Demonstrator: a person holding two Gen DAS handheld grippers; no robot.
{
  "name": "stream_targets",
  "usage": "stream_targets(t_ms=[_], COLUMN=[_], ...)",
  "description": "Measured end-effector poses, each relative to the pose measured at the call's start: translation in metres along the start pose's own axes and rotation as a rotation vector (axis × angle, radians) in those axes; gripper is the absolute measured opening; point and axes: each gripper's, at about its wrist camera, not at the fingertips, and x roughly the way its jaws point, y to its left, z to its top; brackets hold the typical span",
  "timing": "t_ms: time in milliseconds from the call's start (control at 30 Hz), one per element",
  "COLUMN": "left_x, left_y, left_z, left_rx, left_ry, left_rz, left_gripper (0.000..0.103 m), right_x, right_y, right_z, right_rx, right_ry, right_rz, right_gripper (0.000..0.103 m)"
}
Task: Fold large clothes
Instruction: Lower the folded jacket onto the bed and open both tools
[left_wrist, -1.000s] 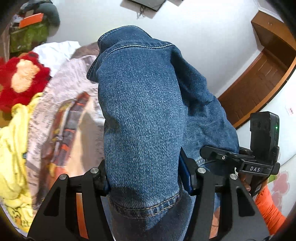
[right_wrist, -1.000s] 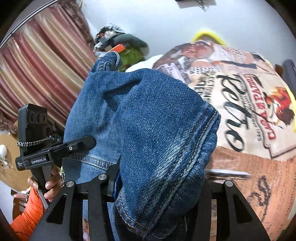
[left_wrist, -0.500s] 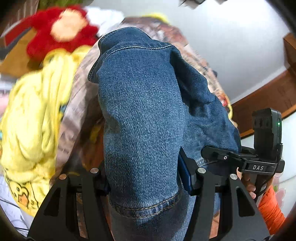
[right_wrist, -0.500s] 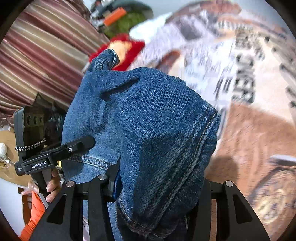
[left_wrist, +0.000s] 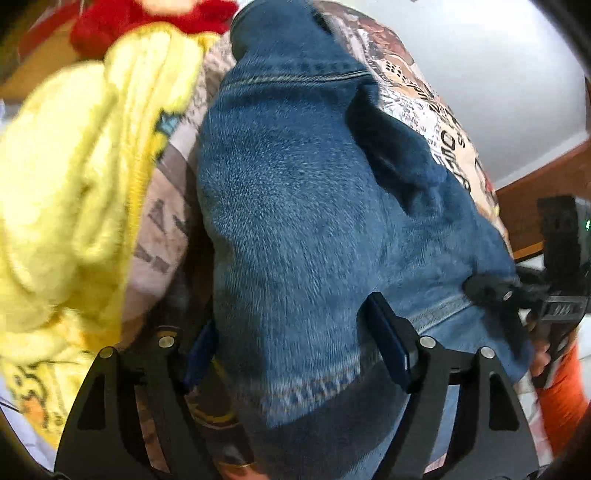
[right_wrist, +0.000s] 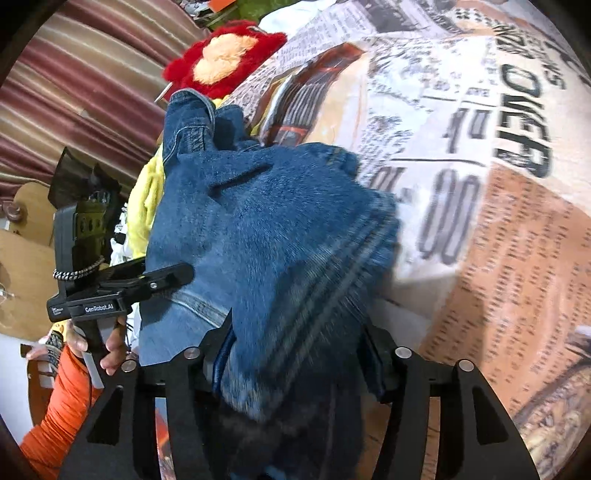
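A pair of blue denim jeans (left_wrist: 295, 206) fills both views, bunched and draped over the fingers. My left gripper (left_wrist: 295, 343) is shut on a thick fold of the jeans near a stitched hem. My right gripper (right_wrist: 295, 354) is shut on another bunched fold of the same jeans (right_wrist: 266, 236). The two grippers are close side by side: the right one shows at the right edge of the left wrist view (left_wrist: 554, 280), the left one at the left of the right wrist view (right_wrist: 92, 258). The jeans hang just above a bed with a newspaper-print cover (right_wrist: 480, 184).
A yellow garment (left_wrist: 74, 166) lies on the bed to the left of the jeans. A red plush toy (right_wrist: 225, 59) sits beyond it, near striped curtains (right_wrist: 74, 74). A white wall (left_wrist: 498, 74) and a wooden door frame (left_wrist: 535, 192) are at the right.
Both grippers have tipped forward and down toward the bed, still holding the jeans. The wall has left the right view and the bed cover now fills it.
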Motion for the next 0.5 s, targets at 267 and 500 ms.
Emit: stream_targets(t_ms=[267, 500], left_x=[-0.027, -0.083], left_y=[-0.025, -0.063], left_z=[-0.024, -0.047], left_rx=[0.153, 0.222], left_ry=[-0.081, -0.222], left_rz=[0.223, 0.281], left_gripper=[0.077, 0.077], right_x=[-0.033, -0.088], right_y=[-0.02, 0.019], right_z=[-0.021, -0.046], right_rx=[0.082, -0.021], right_ry=[-0.039, -0.199], right_rz=[0.019, -0.108], right_gripper=[0.06, 0.06])
